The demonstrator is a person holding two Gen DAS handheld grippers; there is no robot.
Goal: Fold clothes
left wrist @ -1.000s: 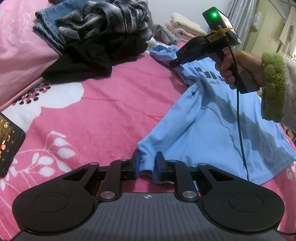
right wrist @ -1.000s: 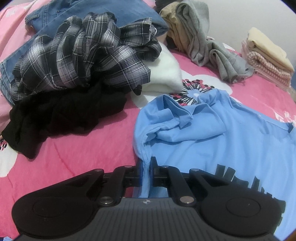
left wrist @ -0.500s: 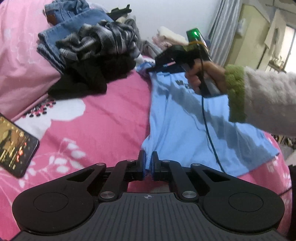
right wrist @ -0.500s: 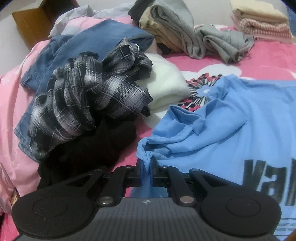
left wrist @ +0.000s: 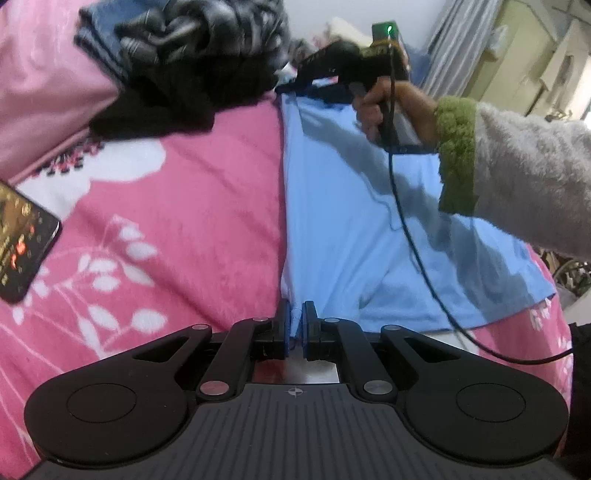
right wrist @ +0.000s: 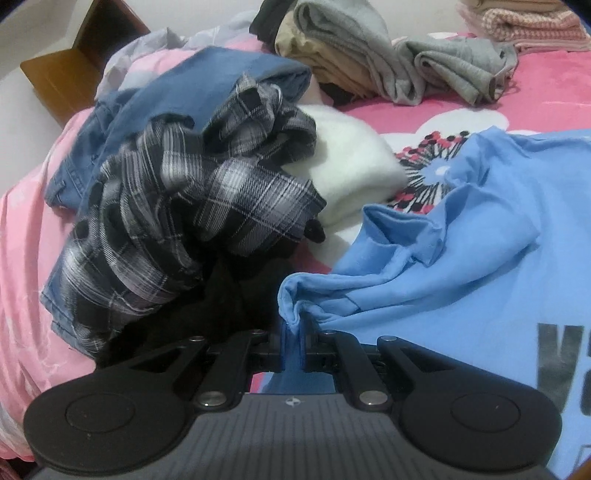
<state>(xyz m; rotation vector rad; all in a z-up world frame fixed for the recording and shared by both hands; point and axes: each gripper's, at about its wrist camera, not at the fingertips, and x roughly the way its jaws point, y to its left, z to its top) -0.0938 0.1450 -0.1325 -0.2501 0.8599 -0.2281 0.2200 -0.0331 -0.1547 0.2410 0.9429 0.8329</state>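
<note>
While the blue shirt (left wrist: 351,229) lies stretched taut, left gripper (left wrist: 294,321) pinches its hem at 6 o'clock; right gripper (right wrist: 293,332) clamps bunched shoulder fabric, hand (left wrist: 384,103) at 1 o'clock.

The T-shirt (left wrist: 369,221) lies spread on the bed (left wrist: 184,221), ahead and right of the left tool (left wrist: 294,325). A phone (left wrist: 22,240) lies far to its left. Ahead and left of the right tool (right wrist: 293,332), a clothes heap (right wrist: 177,206) touches the T-shirt's edge; folded garments (right wrist: 524,22) sit far behind.
</note>
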